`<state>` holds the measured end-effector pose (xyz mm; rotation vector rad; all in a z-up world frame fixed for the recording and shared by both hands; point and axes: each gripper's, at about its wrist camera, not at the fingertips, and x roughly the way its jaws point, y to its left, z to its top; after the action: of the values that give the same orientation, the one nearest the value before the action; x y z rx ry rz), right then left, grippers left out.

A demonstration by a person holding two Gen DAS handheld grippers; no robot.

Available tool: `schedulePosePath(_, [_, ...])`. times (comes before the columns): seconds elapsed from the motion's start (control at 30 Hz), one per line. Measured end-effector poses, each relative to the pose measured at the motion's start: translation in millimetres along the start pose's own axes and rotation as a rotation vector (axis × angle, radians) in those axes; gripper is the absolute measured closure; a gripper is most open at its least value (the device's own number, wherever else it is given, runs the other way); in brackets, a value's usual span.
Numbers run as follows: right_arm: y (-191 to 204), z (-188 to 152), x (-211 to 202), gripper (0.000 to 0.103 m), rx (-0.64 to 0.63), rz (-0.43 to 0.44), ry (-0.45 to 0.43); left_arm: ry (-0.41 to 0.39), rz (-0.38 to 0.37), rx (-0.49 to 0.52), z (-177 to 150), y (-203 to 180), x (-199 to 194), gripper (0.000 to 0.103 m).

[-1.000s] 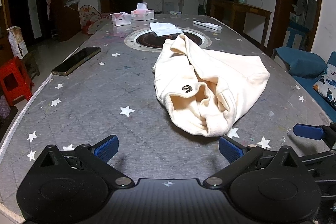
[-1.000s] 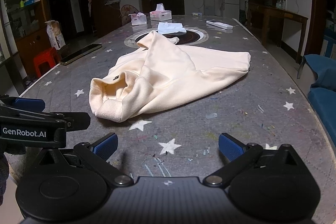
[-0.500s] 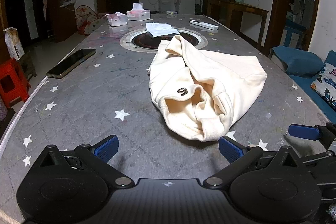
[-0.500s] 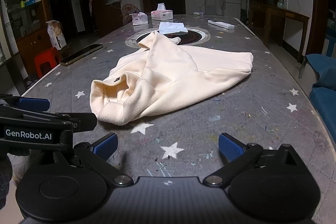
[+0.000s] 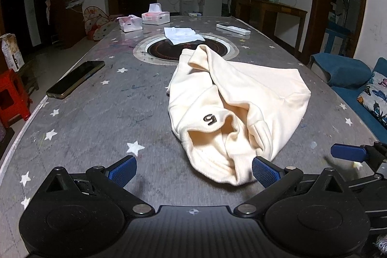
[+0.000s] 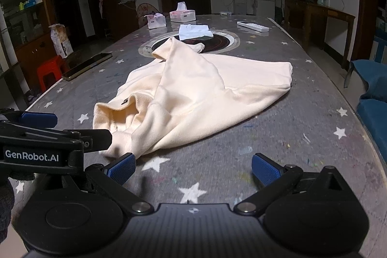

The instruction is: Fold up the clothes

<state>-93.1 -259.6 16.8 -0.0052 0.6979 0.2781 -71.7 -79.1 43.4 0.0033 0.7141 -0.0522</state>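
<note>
We saw one cream fleece garment [image 5: 239, 110], crumpled and soft, near the table's [image 5: 96, 117] near edge, on grey star-printed felt. Our left gripper [image 5: 193, 168] and right gripper [image 6: 192, 167] each held two ribbed blue pads spread apart, gripping nothing. One glossy phone [image 5: 76, 79] lay by the left edge.

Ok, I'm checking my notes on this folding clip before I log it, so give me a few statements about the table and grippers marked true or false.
1. The cream garment lies crumpled, not yet folded. True.
2. The left gripper is clamped on the garment. False: its jaws are wide open and hold nothing.
3. A phone lies on the table, apart from the garment. True.
4. The right gripper holds the remote control. False: it is open and empty; the remote lies at the far end of the table.
5. A number 5 label shows on the garment. True.
</note>
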Motion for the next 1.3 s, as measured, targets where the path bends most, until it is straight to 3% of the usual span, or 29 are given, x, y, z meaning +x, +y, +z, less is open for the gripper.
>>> schedulePosePath(0.43, [-9.1,24.1,11.5,0.001,0.004,-0.018,-0.013,0.009,0.042,-0.015,22.9,17.9,23.2,0.0])
schedulePosePath(0.6, [-13.1,37.0,16.2,0.006,0.012,-0.013,-0.022,0.001,0.055,-0.018,35.2,28.0,32.6,0.0])
schedulePosePath(0.87, [-6.3,60.0,29.7,0.018,-0.021,0.022,-0.032,-0.002,0.06,-0.043,57.1,49.7,54.7,0.001])
schedulePosePath(1.1, [11.9,71.0,50.1,0.033,-0.088,0.078,-0.008,0.024,0.015,-0.059,70.5,60.1,82.3,0.02])
schedulePosePath(1.3, [17.7,71.9,66.3,0.053,-0.117,0.104,0.033,0.037,-0.037,-0.04,79.5,59.0,101.8,0.025])
